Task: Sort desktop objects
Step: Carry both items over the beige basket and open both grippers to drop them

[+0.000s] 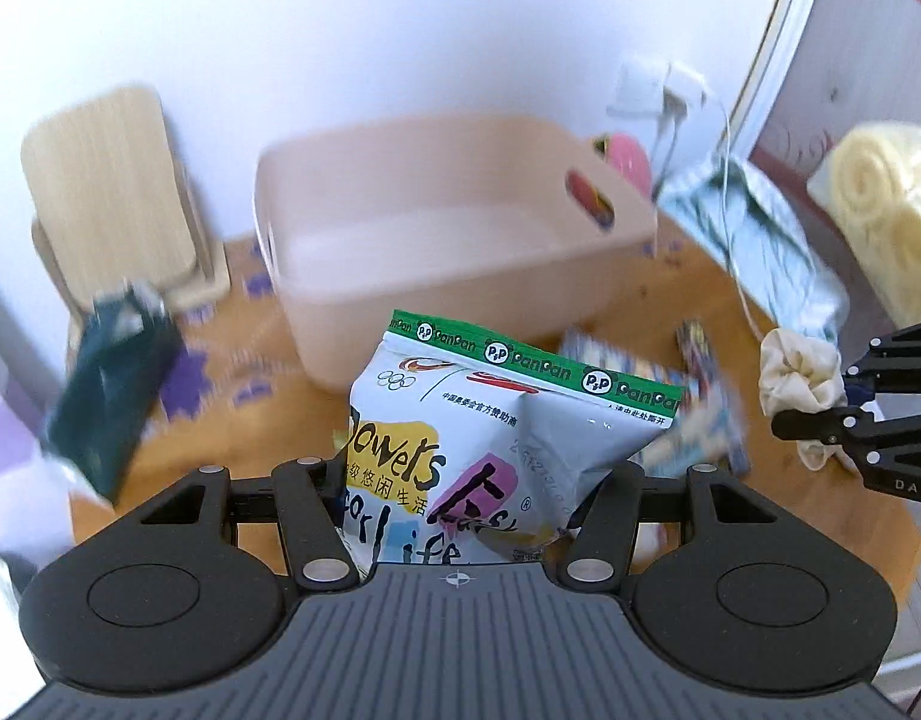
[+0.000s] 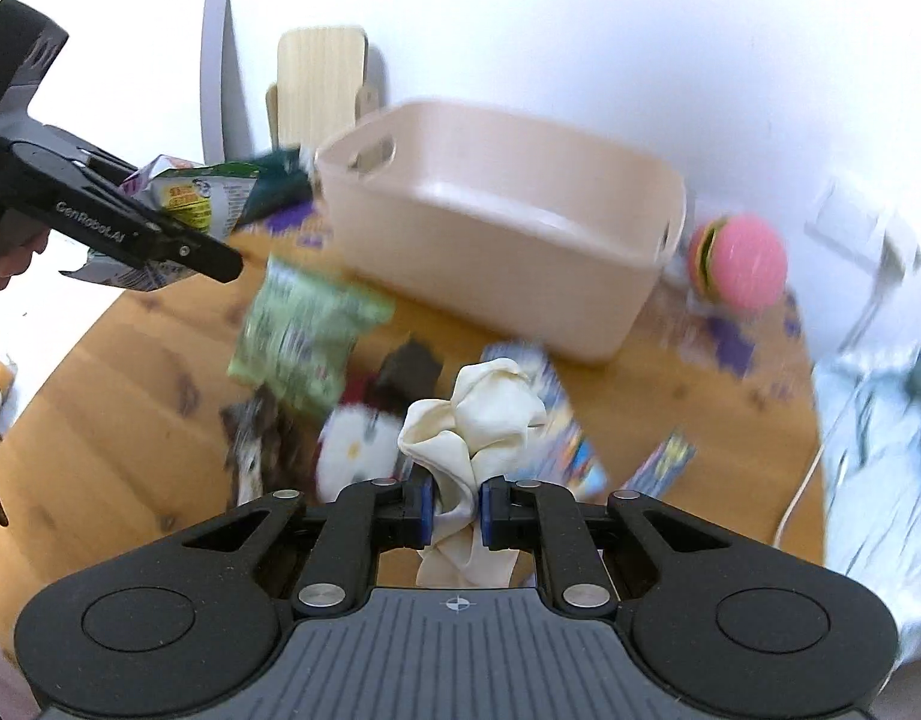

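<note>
While one bin (image 1: 454, 210) waits; left claw (image 1: 460, 480) pinching one snack bag (image 1: 502, 420) | right claw (image 2: 454, 510) pinching one cloth (image 2: 484, 420)

wall (image 2: 580, 30): plain white, brightly lit | counter (image 2: 130, 420): wood, below wall | wall socket (image 1: 640, 87): on wall, plug inserted | wooden stand (image 1: 106, 180): against wall, counter's far-left edge

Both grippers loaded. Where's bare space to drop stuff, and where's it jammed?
Beige bin interior looks bare. Open wood on the table left of the green packet. Crowded: the pile in front of the bin beneath the cream cloth, and the fabric at right.
</note>
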Available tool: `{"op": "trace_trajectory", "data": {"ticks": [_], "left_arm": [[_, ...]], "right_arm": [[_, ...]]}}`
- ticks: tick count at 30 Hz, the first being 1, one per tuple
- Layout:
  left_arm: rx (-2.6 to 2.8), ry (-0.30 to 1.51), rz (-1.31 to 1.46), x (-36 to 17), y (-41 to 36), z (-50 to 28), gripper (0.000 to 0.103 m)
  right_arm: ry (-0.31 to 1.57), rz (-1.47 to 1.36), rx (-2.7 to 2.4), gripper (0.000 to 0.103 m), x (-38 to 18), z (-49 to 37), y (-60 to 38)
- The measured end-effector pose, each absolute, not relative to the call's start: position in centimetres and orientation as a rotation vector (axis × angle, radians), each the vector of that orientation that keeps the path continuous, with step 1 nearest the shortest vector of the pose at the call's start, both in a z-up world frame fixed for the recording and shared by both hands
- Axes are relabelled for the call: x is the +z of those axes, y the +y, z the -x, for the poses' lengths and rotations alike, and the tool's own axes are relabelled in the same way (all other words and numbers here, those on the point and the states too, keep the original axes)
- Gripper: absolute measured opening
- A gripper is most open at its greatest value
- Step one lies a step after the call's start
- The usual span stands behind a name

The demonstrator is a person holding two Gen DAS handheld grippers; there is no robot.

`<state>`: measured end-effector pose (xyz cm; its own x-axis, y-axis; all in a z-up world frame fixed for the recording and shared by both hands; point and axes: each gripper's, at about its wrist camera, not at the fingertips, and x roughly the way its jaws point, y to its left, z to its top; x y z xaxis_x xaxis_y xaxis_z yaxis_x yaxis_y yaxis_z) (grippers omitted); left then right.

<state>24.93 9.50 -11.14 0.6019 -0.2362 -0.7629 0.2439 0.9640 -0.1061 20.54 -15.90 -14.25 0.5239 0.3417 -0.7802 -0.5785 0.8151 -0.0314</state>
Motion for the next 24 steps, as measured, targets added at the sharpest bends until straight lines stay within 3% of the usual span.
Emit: {"op": "trace_trajectory", "data": {"ticks": [13,24], "left_arm": [[-0.261,0.749,-0.025,-6.9,9.4,-33.0,0.058],[-0.167,0.791,-0.004,-9.8,7.9,-41.2,0.058]], "right_arm": [[0.694,0.345,0.549,0.014,-10.1,-28.6,-14.6],[0.644,0.309,0.495,0.015,-10.5,-37.6,-13.1]]}}
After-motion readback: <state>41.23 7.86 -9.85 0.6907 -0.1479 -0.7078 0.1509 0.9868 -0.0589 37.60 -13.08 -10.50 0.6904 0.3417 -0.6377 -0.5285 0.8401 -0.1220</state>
